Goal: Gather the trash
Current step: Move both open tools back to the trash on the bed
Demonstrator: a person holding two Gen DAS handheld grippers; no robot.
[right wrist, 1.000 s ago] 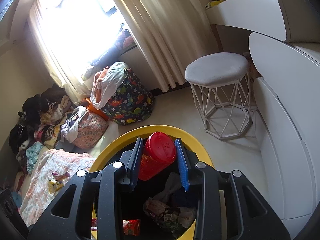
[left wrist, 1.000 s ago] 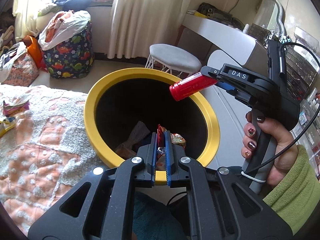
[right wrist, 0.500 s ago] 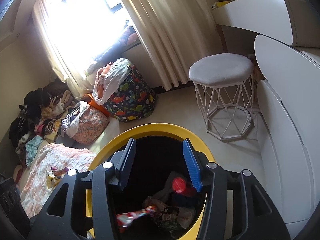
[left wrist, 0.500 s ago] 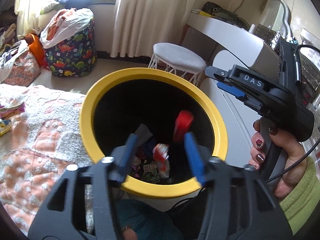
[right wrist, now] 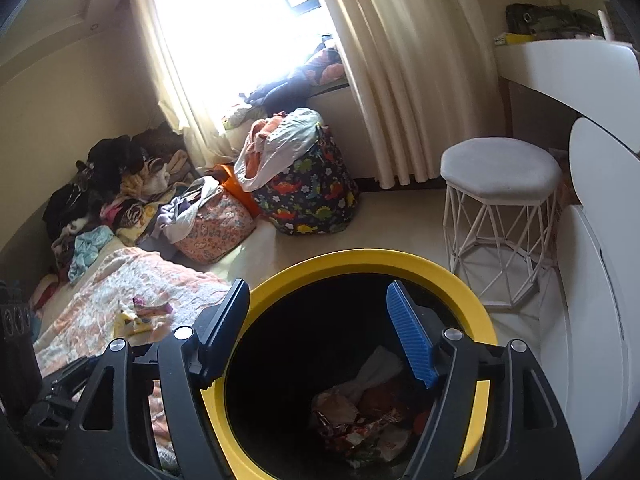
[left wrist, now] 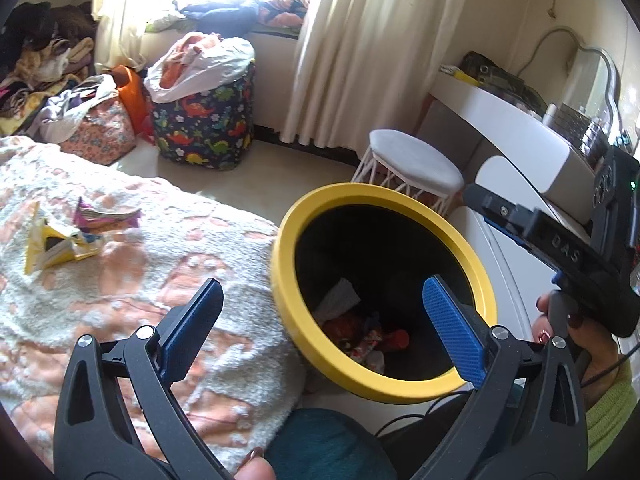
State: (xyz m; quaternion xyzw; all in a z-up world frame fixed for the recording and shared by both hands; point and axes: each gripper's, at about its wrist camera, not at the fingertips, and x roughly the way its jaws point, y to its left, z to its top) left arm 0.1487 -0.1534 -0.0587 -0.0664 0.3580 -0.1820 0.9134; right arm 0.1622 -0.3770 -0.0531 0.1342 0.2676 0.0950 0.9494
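Both grippers, left point(left wrist: 320, 320) and right point(right wrist: 320, 328), wide and empty over bin point(left wrist: 482, 276); next, swing left to wrappers point(left wrist: 76, 230) on blanket point(left wrist: 160, 264), pinching flat.

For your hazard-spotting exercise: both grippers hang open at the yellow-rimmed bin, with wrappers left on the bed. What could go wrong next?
1. The thin, crumpled yellow and purple wrappers lie on a fluffy peach-and-white blanket; the left gripper may pinch the pile instead.
2. The round yellow-rimmed black bin presses against the blanket's edge, so a reaching arm might tip it.
3. The right gripper hangs over the bin and could strike the rim.
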